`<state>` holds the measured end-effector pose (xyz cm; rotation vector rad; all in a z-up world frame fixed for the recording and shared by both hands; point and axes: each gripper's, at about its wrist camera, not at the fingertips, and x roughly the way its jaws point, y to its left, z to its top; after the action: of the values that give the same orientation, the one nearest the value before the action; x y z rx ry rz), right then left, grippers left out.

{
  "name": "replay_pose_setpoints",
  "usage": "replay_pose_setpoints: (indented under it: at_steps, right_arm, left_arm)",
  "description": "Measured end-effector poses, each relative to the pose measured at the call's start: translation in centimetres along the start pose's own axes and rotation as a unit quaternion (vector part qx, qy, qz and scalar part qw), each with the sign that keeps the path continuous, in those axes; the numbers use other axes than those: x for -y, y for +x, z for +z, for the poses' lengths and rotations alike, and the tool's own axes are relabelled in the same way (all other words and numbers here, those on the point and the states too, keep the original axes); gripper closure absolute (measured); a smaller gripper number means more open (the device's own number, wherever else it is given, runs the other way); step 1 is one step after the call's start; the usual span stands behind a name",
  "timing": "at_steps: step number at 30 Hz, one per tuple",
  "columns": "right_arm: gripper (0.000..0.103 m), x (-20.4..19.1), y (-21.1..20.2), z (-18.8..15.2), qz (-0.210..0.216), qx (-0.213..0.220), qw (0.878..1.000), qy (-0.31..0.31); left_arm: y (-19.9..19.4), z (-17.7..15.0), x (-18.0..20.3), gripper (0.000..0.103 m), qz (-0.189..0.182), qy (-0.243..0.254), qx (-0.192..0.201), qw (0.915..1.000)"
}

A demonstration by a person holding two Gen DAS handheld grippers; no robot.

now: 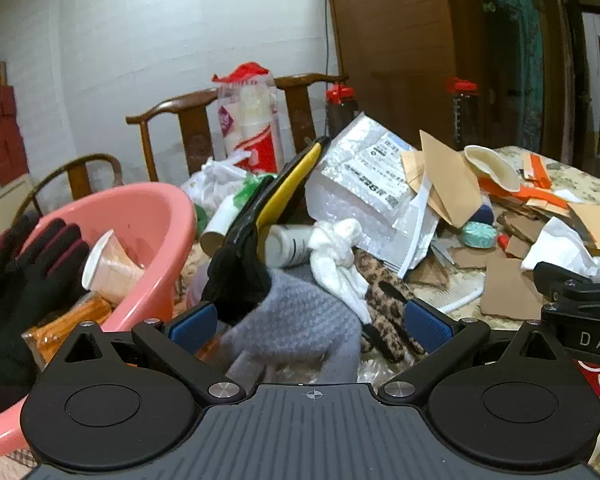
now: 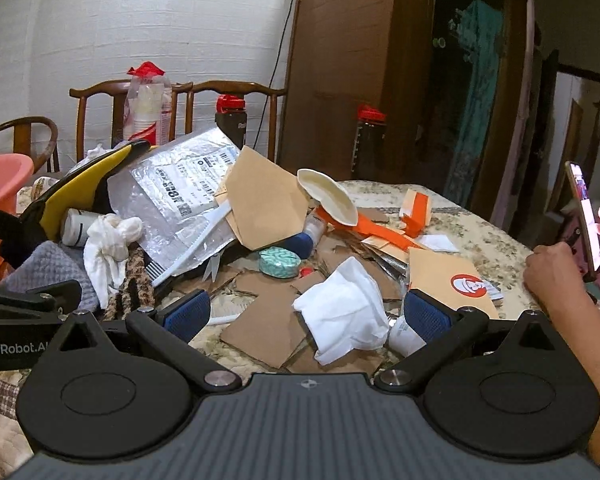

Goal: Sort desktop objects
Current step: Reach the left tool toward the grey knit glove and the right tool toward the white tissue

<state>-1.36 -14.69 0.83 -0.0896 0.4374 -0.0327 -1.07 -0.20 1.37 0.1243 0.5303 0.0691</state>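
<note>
Left tool (image 1: 314, 322) spread wide over a grey knitted glove (image 1: 300, 320), pads apart and pressing on nothing. Pink plastic basin (image 1: 160, 216) just left, holding a black glove (image 1: 20, 280) and a paper cup (image 1: 108, 268). Right tool (image 2: 307, 314) likewise spread wide, above a crumpled white tissue (image 2: 344, 312) on brown cardboard scraps (image 2: 268, 320) strewn across the cluttered desk (image 2: 480, 240).

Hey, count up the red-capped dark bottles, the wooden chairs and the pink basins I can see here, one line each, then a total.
Red-capped dark bottles: 2
Wooden chairs: 3
Pink basins: 1
Total: 6
</note>
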Motion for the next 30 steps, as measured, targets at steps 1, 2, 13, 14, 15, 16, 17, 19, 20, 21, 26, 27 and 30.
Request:
replay_pose_setpoints:
  at_steps: [1,2,13,14,15,16,17,19,20,21,26,27,30]
  right_arm:
    - [0.000,0.0,-0.1,0.0,0.001,0.000,1.000,-0.001]
    - [0.000,0.0,-0.3,0.0,0.002,0.000,1.000,-0.001]
    - [0.000,-0.6,-1.4,0.2,-0.001,0.010,1.000,0.009]
    - [0.000,-0.7,-1.5,0.2,-0.003,0.011,1.000,0.011]
    - [0.000,-0.8,-1.6,0.2,-0.005,0.012,1.000,0.013]
    - [0.000,-0.8,-1.6,0.2,-0.005,0.013,1.000,0.015]
    - [0.000,-0.9,-1.7,0.3,-0.005,0.013,1.000,0.017]
    - [0.000,-0.9,-1.7,0.3,-0.002,0.013,1.000,0.018]
    - [0.000,-1.0,-1.7,0.3,-0.002,0.013,1.000,0.017]
    - [0.000,-1.0,-1.7,0.3,-0.002,0.013,1.000,0.016]
    - [0.000,-0.9,-1.5,0.3,0.000,0.011,1.000,0.009]
    - [0.000,-0.8,-1.4,0.3,0.000,0.010,1.000,0.008]
    - [0.000,0.4,-0.9,0.5,-0.001,0.004,1.000,0.014]
  left_arm:
    - [0.0,0.0,-0.2,0.000,-0.002,-0.003,-0.002,1.0000]
    - [-0.1,-0.1,-0.2,0.000,-0.001,-0.006,-0.002,1.0000]
    - [-1.1,-0.1,-0.9,0.000,0.010,-0.018,0.008,0.9997]
    - [-1.1,-0.2,-0.9,0.000,0.013,-0.019,0.008,0.9997]
    - [-1.1,-0.2,-0.9,0.000,0.014,-0.020,0.008,0.9997]
    - [-1.0,-0.2,-0.9,0.000,0.016,-0.021,0.007,0.9996]
    - [-1.0,-0.2,-1.0,0.000,0.017,-0.020,0.006,0.9996]
    - [-0.9,-0.2,-1.0,0.000,0.016,-0.019,0.004,0.9997]
    - [-0.8,-0.3,-1.0,0.000,0.015,-0.020,0.003,0.9997]
    - [-0.8,-0.3,-1.1,0.000,0.014,-0.020,0.003,0.9997]
    - [-0.4,-0.2,-1.3,0.000,0.004,-0.020,-0.005,0.9998]
    - [-0.4,-0.1,-1.5,0.000,0.003,-0.021,-0.005,0.9998]
    - [-0.1,-0.1,-1.9,0.000,0.002,-0.018,-0.006,0.9998]
